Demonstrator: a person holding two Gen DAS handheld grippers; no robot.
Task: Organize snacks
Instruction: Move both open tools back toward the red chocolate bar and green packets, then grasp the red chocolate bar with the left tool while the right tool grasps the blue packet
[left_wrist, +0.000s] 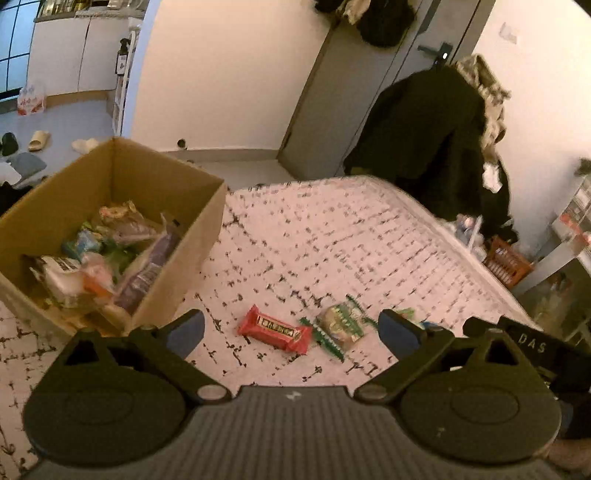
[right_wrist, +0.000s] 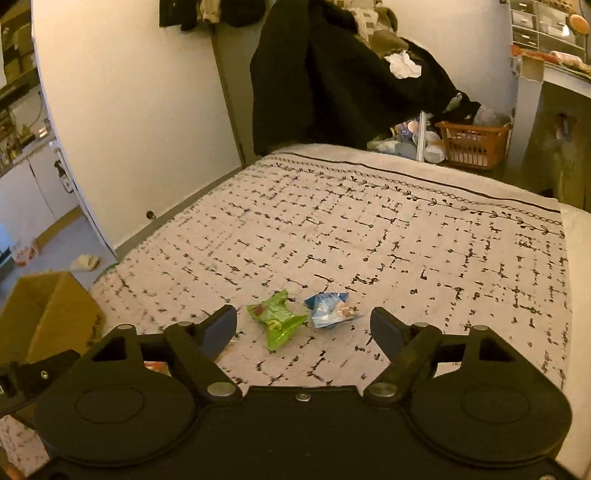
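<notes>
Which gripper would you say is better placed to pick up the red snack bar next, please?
Left, probably. The red snack bar lies just ahead between the open left gripper fingers; the right gripper faces the green packet.

The left gripper (left_wrist: 291, 328) points forward and down. Its two fingers (left_wrist: 186, 328) stand wide apart with nothing pressed between them. The right gripper (right_wrist: 303, 326) tilts down the same way. Its fingers (right_wrist: 221, 328) are apart too, and they hold nothing.
</notes>
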